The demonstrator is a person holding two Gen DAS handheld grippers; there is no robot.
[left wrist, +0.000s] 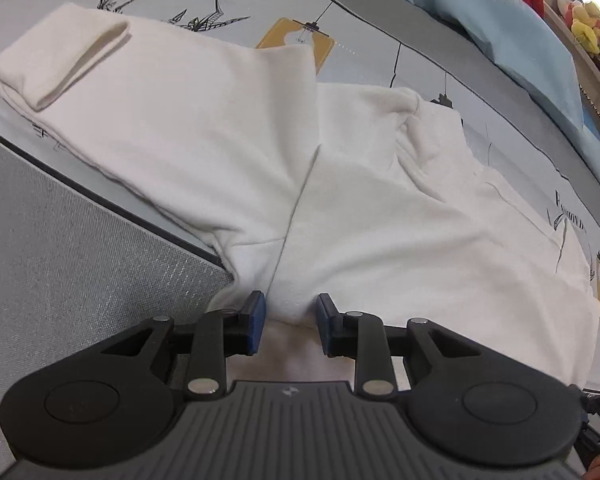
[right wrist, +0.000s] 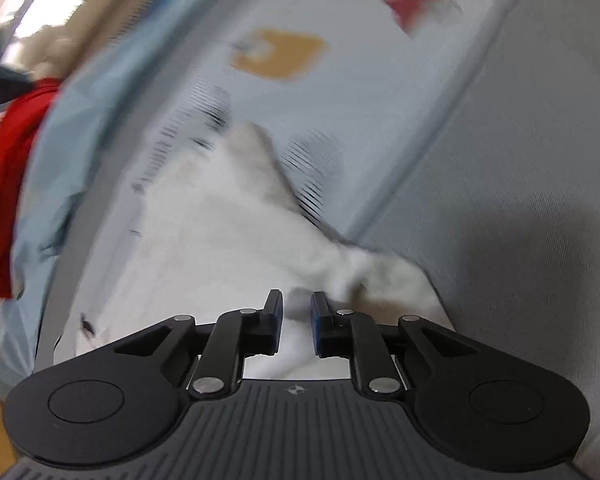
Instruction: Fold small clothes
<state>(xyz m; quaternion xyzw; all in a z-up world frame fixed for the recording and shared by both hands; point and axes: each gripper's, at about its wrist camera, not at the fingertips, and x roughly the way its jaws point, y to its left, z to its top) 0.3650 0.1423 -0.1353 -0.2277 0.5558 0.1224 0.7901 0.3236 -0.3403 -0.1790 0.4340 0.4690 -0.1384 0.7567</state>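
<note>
The white garment [left wrist: 228, 132] lies spread on the printed bed sheet [left wrist: 380, 28], one cuffed end folded over toward the far left. The left gripper [left wrist: 290, 316] has its jaws closed on a bunched fold at the near edge. The right gripper [right wrist: 296, 312], in a blurred view, pinches white cloth [right wrist: 220, 240] between narrow jaws.

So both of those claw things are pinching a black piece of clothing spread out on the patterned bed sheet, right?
Not quite: the garment is white, not black, as the left wrist view shows clearly. The rest holds. The left gripper and the right gripper each have white fabric between their fingers, and the garment lies spread on the patterned bed sheet.
</note>
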